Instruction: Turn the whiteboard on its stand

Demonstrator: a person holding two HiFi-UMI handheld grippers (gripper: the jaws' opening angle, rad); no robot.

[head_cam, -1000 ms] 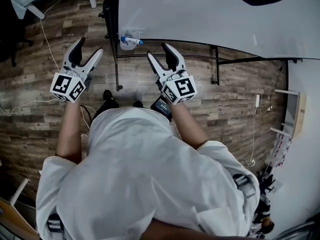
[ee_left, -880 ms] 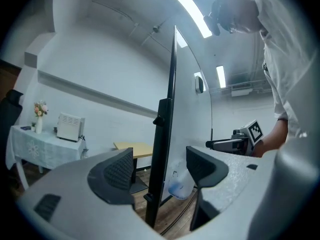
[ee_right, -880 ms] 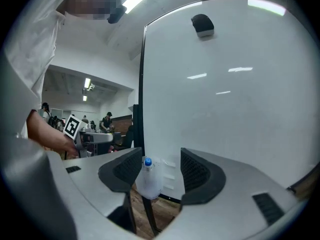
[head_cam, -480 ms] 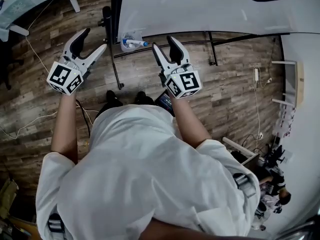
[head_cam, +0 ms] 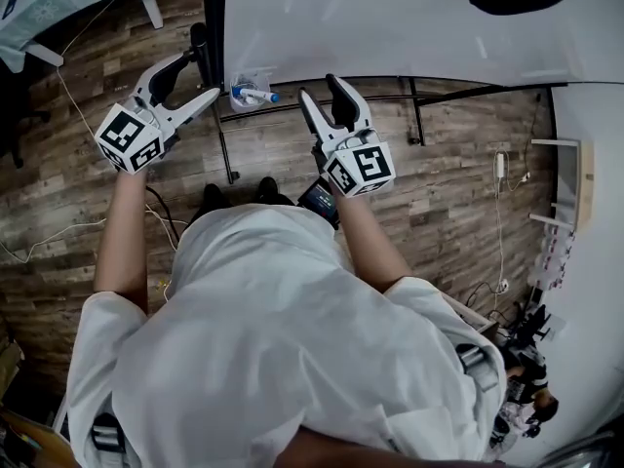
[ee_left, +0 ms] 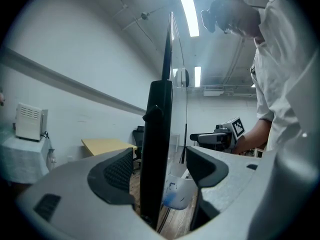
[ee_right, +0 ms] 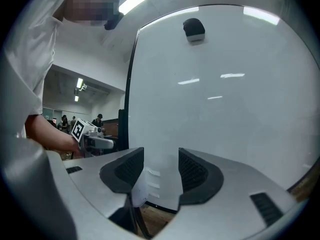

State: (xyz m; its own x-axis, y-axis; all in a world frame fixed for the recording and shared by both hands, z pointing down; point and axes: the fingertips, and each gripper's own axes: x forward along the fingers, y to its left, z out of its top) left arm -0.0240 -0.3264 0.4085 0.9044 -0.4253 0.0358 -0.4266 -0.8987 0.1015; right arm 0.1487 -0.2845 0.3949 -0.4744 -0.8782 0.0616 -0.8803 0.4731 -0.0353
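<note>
Around the whiteboard's black edge point(ee_left: 156, 149), left tool point(head_cam: 200, 78) wide open

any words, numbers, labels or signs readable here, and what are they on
No readable text anywhere.
Large white whiteboard: blank.
Black-and-white marker cubes: coded square patterns, no letters.
Blue-capped marker pen: print too small to read.
Small dark screen by the right wrist: too blurred.

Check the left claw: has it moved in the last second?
Yes: the left claw moved right to the whiteboard's black upright side frame, now between its jaws.
</note>
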